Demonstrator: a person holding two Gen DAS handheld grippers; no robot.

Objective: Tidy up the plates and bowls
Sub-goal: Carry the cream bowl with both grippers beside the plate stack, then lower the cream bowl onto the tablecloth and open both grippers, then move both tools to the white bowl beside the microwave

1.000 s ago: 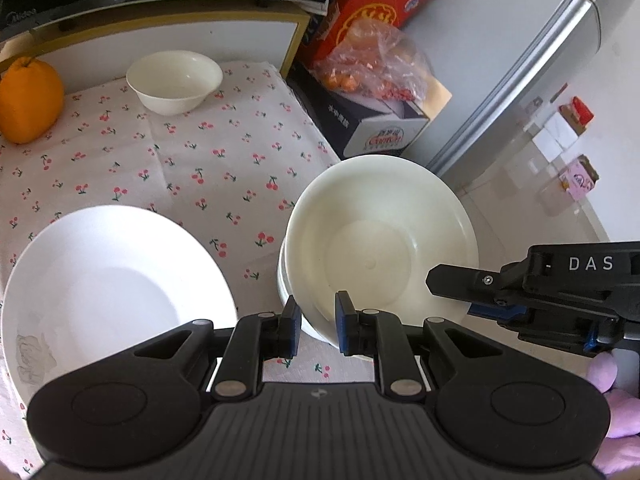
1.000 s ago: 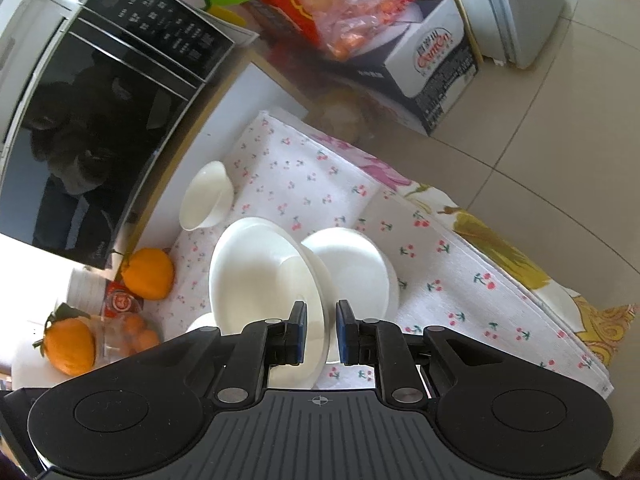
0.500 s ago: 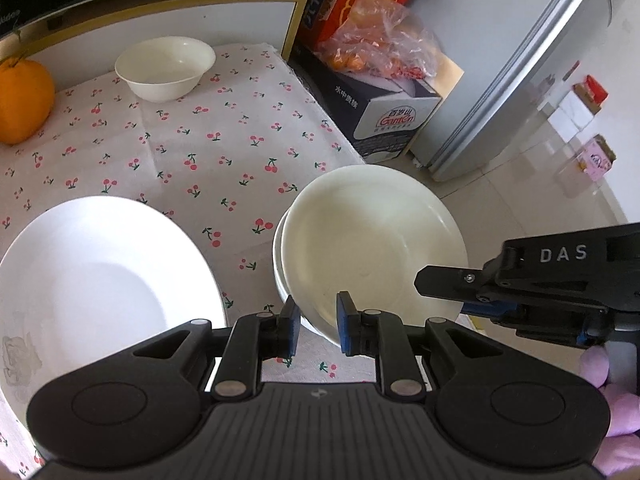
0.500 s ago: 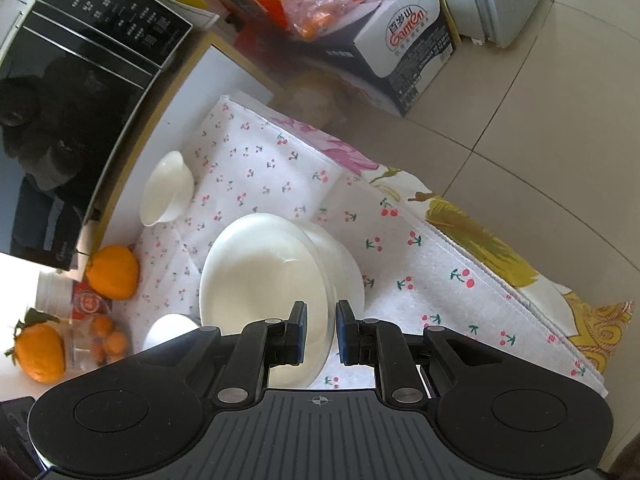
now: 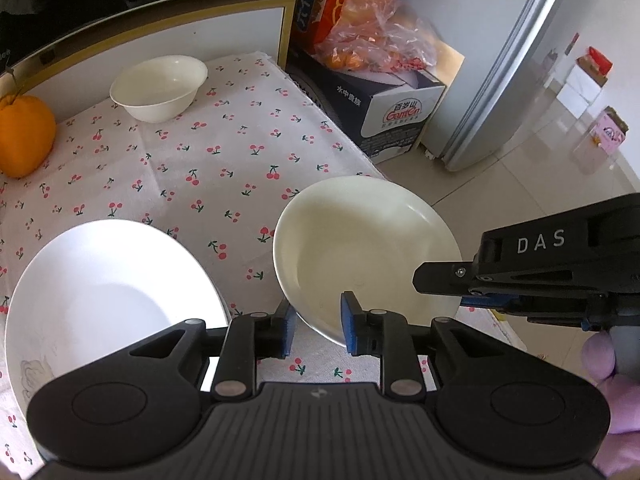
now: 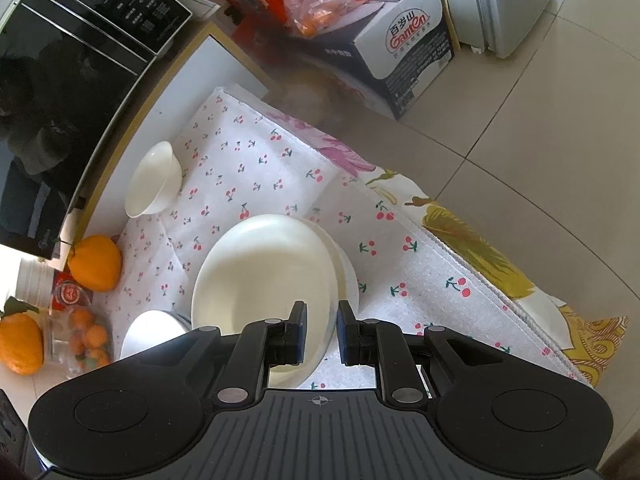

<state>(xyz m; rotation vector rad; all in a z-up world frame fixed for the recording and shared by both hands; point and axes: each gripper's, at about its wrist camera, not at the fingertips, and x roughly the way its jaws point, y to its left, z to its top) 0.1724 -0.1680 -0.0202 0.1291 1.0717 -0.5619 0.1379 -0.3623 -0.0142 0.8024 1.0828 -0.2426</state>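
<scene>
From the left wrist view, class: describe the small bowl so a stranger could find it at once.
Start at the cherry-print tablecloth and look to its far edge, by the white cabinet. The small white bowl stands alone there, right of the orange fruit. Unlike the shallow plates nearer the camera, it is deep and untouched by either gripper.

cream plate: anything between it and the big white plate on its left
nothing visible: only cherry cloth lies between the cream plate, held in the right claw, and the white plate
</scene>
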